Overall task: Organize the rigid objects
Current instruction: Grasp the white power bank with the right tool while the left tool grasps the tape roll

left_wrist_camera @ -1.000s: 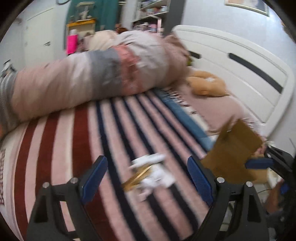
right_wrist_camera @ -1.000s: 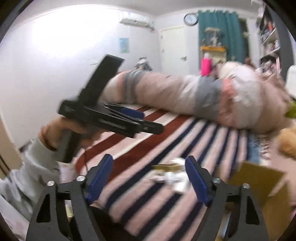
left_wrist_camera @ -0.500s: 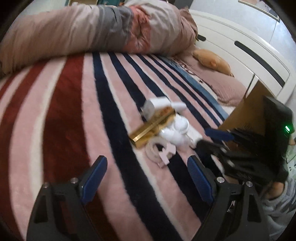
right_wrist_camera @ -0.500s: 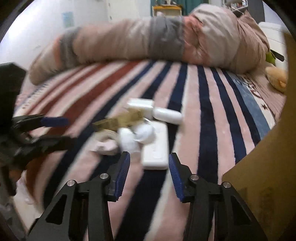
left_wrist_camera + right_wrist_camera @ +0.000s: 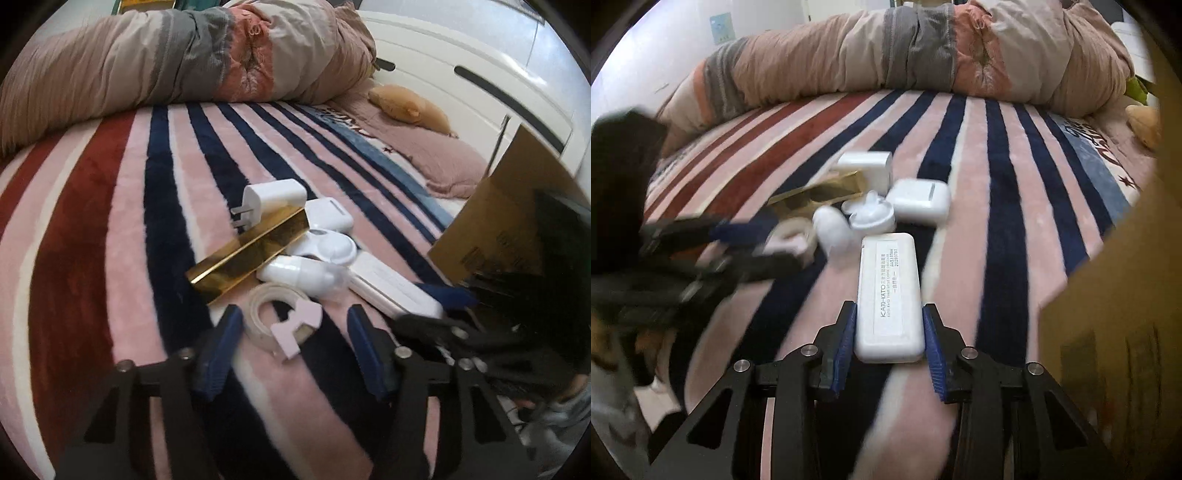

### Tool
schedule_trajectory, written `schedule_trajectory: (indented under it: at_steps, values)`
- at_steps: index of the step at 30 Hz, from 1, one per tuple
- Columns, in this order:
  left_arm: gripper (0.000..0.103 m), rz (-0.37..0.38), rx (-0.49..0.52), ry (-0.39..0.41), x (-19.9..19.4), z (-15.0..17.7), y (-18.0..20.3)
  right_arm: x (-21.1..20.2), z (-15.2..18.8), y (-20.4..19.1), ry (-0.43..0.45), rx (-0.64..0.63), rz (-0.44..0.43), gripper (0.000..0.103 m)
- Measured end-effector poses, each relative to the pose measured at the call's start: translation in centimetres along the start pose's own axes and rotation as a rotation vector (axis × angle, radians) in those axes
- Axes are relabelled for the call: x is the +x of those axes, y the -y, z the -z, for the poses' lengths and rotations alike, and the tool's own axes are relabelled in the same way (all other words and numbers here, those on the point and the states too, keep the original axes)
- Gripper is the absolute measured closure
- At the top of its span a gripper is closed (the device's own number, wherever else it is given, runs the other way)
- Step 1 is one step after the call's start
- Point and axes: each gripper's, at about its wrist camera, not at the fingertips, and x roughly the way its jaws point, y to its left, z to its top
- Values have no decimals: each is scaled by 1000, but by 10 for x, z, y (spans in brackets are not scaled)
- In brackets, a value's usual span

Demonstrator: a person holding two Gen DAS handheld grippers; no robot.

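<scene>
A pile of small things lies on the striped blanket: a gold bar-shaped box (image 5: 251, 254), a white charger plug (image 5: 273, 197), a white earbud case (image 5: 919, 201), white round pieces (image 5: 328, 249), a tape roll with a pink piece (image 5: 284, 319), and a flat white KATO case (image 5: 888, 295). My left gripper (image 5: 295, 339) is open, its jaws on either side of the tape roll. My right gripper (image 5: 889, 336) has its jaws around the near end of the KATO case, close to its sides; contact is unclear. The KATO case also shows in the left wrist view (image 5: 391, 291).
A brown cardboard box (image 5: 517, 229) stands at the right by the bed's edge, also large in the right wrist view (image 5: 1126, 295). A rolled quilt (image 5: 184, 59) lies across the far side. A plush toy (image 5: 410, 107) and white headboard (image 5: 480, 74) are far right.
Both grippers have moved down and in toward the pile. The left jaws have narrowed around the tape roll. The right jaws now flank the KATO case.
</scene>
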Motion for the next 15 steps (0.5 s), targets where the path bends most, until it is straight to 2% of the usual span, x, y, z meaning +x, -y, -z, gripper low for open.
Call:
schedule_trajectory:
  at_steps: [5, 6, 8, 13, 15]
  values:
    - [50, -51, 31, -7, 12, -2, 5, 3, 2, -3, 13, -18, 25, 71]
    - [60, -66, 36, -3, 11, -2, 5, 6, -1, -2, 17, -12, 21, 70]
    - [62, -90, 34, -3, 8, -2, 4, 12, -5, -2, 23, -11, 23, 70]
    - [62, -101, 55, 22, -21, 3, 6, 13, -8, -11, 35, -56, 53, 72]
    - [62, -104, 61, 43, -40, 5, 8, 4, -8, -18, 51, -80, 38, 72]
